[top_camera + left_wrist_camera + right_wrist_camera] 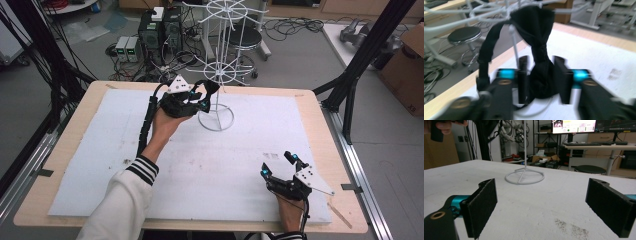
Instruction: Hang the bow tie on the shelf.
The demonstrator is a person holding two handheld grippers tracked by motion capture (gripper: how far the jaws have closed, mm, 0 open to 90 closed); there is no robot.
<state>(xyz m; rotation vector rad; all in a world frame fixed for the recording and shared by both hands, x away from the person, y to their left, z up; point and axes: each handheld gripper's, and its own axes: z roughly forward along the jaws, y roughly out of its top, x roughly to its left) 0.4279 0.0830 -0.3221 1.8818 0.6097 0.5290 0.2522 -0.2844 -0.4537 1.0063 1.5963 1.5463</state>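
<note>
A black bow tie [537,47] is being pinched by the left gripper [200,100] beside the white wire rack [220,65], against its lower ring. The right gripper [280,165] is being held spread, well apart from the rack, over open white mat [225,165] near the front edge.

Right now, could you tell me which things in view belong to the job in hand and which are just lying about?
In the job: black bow tie, clamped by the left gripper; white wire rack.

Lying about: round stool; cardboard box; computer towers; right gripper, idle.
</note>
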